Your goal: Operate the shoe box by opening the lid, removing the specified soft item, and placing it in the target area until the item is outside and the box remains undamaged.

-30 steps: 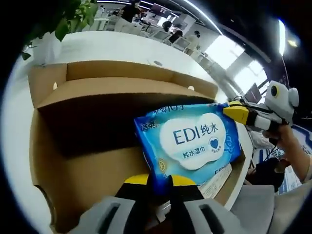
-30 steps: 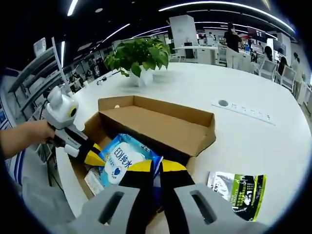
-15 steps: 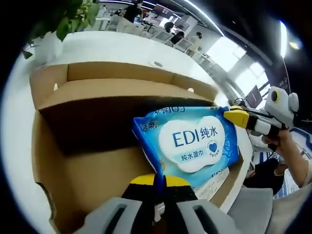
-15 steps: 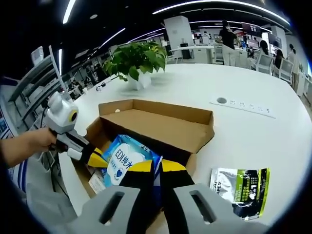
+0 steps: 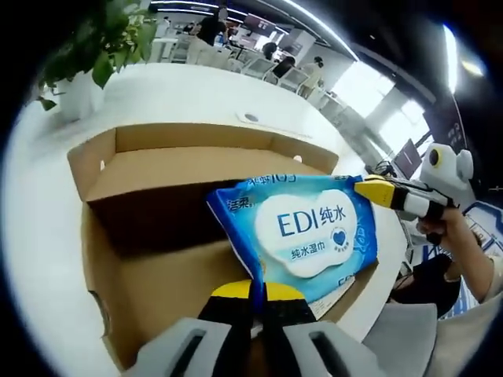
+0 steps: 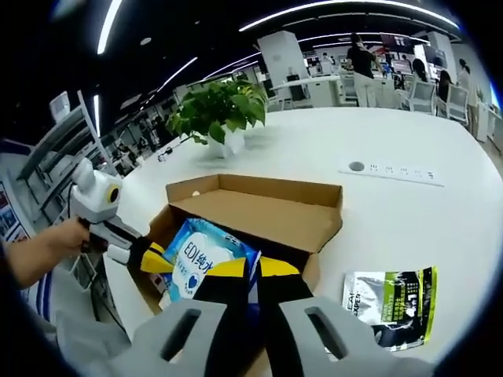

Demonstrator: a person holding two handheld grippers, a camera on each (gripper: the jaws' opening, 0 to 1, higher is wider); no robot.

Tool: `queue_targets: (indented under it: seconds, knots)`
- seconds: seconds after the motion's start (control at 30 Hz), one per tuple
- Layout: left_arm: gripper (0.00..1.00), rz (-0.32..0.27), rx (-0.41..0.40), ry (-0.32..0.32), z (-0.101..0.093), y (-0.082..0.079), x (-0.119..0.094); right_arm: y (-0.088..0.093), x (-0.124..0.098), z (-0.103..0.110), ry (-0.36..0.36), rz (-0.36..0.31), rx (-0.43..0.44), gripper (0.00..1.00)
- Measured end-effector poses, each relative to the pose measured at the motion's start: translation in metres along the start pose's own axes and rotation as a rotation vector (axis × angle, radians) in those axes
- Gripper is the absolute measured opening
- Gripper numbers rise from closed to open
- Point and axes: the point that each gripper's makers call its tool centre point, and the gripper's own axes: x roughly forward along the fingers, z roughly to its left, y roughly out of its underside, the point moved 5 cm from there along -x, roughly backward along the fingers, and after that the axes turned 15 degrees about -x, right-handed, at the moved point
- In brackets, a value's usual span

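A blue wet-wipe pack (image 5: 302,232) with a white "EDI" label hangs over the open cardboard shoe box (image 5: 157,271). My left gripper (image 5: 251,290) is shut on the pack's near corner. My right gripper (image 5: 376,190) comes in from the right, pinching the far corner. In the right gripper view, my right gripper (image 6: 250,269) is shut on the pack (image 6: 200,250) above the box (image 6: 267,216). The left gripper (image 6: 151,261) holds the other end from the left, in a person's hand. A paper sheet lies in the box under the pack.
The box stands on a large white table (image 6: 409,204), its lid flap (image 5: 196,161) folded back. A green and black packet (image 6: 391,302) lies on the table right of the box. A potted plant (image 6: 220,110) stands behind it. People sit far off.
Both views have drawn back and up from the box, and the pack sits a little higher over it. Both grippers stay shut on its corners.
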Motion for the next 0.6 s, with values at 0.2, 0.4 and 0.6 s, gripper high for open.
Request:
queue_targets:
  seconds: [0.2, 0.4, 0.6]
  knots:
    - [0.01, -0.016, 0.003, 0.015, -0.011, -0.001, -0.011, -0.008, -0.008, 0.0, -0.004, -0.016, 0.007, 0.01]
    - [0.01, -0.023, 0.003, 0.023, -0.027, -0.003, -0.02, -0.016, -0.02, -0.003, 0.002, -0.028, 0.0, 0.01]
    - [0.01, -0.032, 0.019, 0.039, -0.044, -0.009, -0.024, -0.02, -0.03, -0.013, 0.018, -0.044, 0.013, 0.01]
